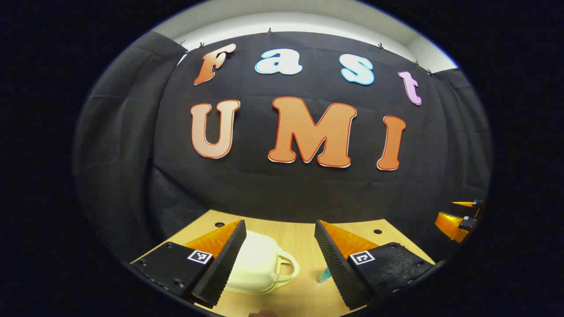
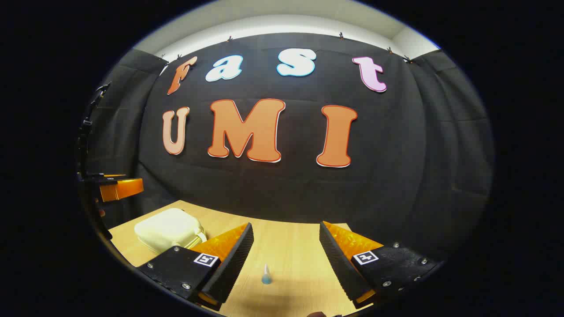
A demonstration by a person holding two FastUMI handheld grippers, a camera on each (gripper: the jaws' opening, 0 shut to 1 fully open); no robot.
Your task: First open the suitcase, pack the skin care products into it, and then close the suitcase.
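Observation:
A small cream suitcase (image 1: 260, 264) with a handle on its right side lies closed on the wooden table (image 1: 304, 237). It sits just ahead of my left gripper (image 1: 280, 253), which is open above it with nothing between the fingers. A small bluish skin care bottle (image 1: 325, 275) stands right of the case, partly hidden behind a finger. In the right gripper view the same bottle (image 2: 266, 274) stands upright between and ahead of my right gripper (image 2: 286, 255), which is open and empty. The suitcase (image 2: 169, 229) lies to its left.
The other gripper (image 1: 460, 218) shows at the far right edge of the left gripper view, and the left gripper (image 2: 116, 187) at the left edge of the right gripper view. Black cloth walls close the table's back and sides. Two small holes (image 1: 377, 231) mark the tabletop.

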